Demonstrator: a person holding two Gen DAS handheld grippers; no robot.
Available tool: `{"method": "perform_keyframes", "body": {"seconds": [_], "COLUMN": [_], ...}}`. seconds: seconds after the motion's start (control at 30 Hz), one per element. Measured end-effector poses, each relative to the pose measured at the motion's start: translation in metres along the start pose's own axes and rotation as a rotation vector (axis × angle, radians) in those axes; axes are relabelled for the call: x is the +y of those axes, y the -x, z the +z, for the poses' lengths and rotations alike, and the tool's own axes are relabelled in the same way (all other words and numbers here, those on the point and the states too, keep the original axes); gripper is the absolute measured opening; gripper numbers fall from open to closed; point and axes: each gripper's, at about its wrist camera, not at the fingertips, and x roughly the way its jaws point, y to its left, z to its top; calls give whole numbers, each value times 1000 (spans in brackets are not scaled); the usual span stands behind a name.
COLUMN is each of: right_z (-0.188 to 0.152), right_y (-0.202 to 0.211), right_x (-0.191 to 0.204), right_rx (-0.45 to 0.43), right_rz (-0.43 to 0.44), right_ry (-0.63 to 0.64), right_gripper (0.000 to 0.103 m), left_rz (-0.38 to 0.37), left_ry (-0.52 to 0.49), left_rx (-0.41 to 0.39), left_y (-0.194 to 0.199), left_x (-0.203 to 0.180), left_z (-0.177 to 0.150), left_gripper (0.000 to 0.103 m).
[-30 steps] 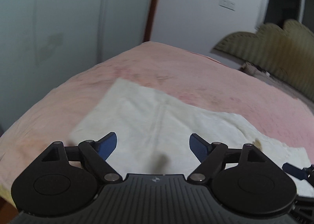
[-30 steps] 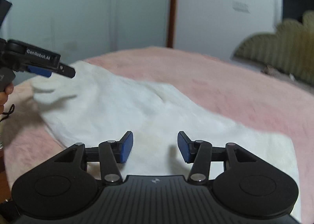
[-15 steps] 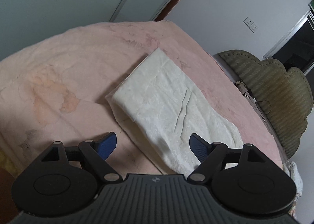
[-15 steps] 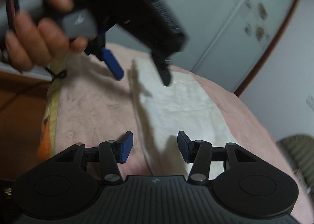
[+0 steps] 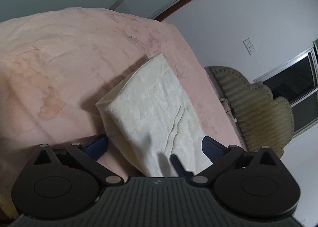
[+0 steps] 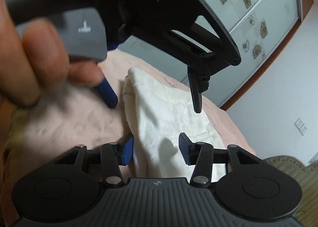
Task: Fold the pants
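The white pants (image 5: pixel 155 103) lie folded into a long strip on the pink bed cover (image 5: pixel 69 57). My left gripper (image 5: pixel 154 146) hangs over their near end, its jaws wide and still opening, with nothing gripped. A dark finger of my right gripper (image 5: pixel 178 164) pokes in below it. In the right wrist view my right gripper (image 6: pixel 156 151) is closing with the pants' (image 6: pixel 159 111) near end between its blue pads, which do not press on the cloth. Just above and beyond, a hand (image 6: pixel 29 57) holds the left gripper (image 6: pixel 152 97).
An olive scalloped headboard (image 5: pixel 254 107) stands at the bed's right side under a dark window (image 5: pixel 294 87). Frosted wardrobe doors with flower prints (image 6: pixel 248 18) and a brown frame lie behind the bed. The pink cover (image 6: pixel 69 119) spreads out to the left of the pants.
Both views have rolled and swung along the pants. The left jaws have spread wider and the right jaws have narrowed. The left gripper and its hand now loom closer in the right wrist view.
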Motion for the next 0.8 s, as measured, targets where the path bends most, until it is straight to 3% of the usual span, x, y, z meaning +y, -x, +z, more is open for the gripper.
{"method": "perform_keyframes", "body": {"seconds": [0.17,0.37,0.4,0.43,0.47,0.53,0.57,0.6,0.67,0.73,0.8], "right_z": [2,0,-1,-3,-5,-11,-15,-18,-25,-35,-48], "right_y": [9,17,18,19,21,32,39,42,38,16,-11], "right_x": [-22,-70,-76,-85,-91,-107,-119,-128,-146,-149,-141], "right_rx": [-19,-40,-39,-34,-31,-73,-109,-130,-115,3,171], "right_rz": [73,139,168,235,295,400,429,428,348,254,243], "right_ry": [-146,-425,-455,-491,-521,-592,-636,-673,-737,-743,-736], "right_gripper": [20,20,20,20,20,20,20,20,20,20,20], "left_rz": [-71,-101,-99,-101,-78,-20,-7,5,19,35,56], "left_ry": [64,122,124,115,106,80,69,66,61,41,-2], "left_rx": [22,16,17,25,36,32,29,25,16,6,-3], "left_y": [-14,-36,-39,-43,-46,-49,-50,-50,-49,-49,-48], "left_x": [1,-6,-7,-8,-10,-12,-12,-11,-11,-12,-16], "left_z": [10,18,19,20,20,19,19,18,16,14,13], "left_gripper": [102,97,90,74,70,47,43,37,28,23,16]}}
